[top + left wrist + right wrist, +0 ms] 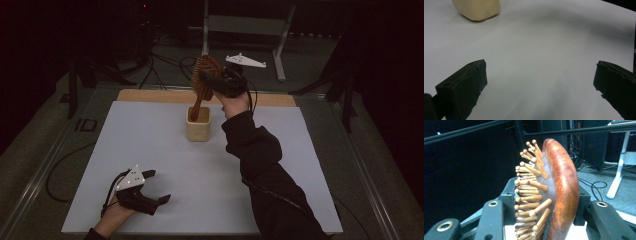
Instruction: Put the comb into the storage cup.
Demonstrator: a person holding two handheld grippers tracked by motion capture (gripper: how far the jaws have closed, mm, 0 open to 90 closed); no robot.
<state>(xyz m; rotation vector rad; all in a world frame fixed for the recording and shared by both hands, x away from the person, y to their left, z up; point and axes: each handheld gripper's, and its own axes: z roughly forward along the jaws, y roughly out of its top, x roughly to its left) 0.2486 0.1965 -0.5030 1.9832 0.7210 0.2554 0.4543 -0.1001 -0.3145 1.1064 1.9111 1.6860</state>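
- High view: the right gripper (210, 81) is raised over the far middle of the white table (165, 160), clamped on the head of a wooden hairbrush (202, 82).
- The brush hangs tilted, its handle reaching down into a small cream cup (198, 125) that stands on the table's far middle.
- Right gripper view: the brush head (554, 192) sits between the two jaws, wooden bristles on one side, rounded back on the other.
- The left gripper (152, 187) rests low at the near left of the table, jaws spread wide, holding nothing.
- Left gripper view: bare table (536, 50) between the jaws, with the cup (477, 8) farther off.
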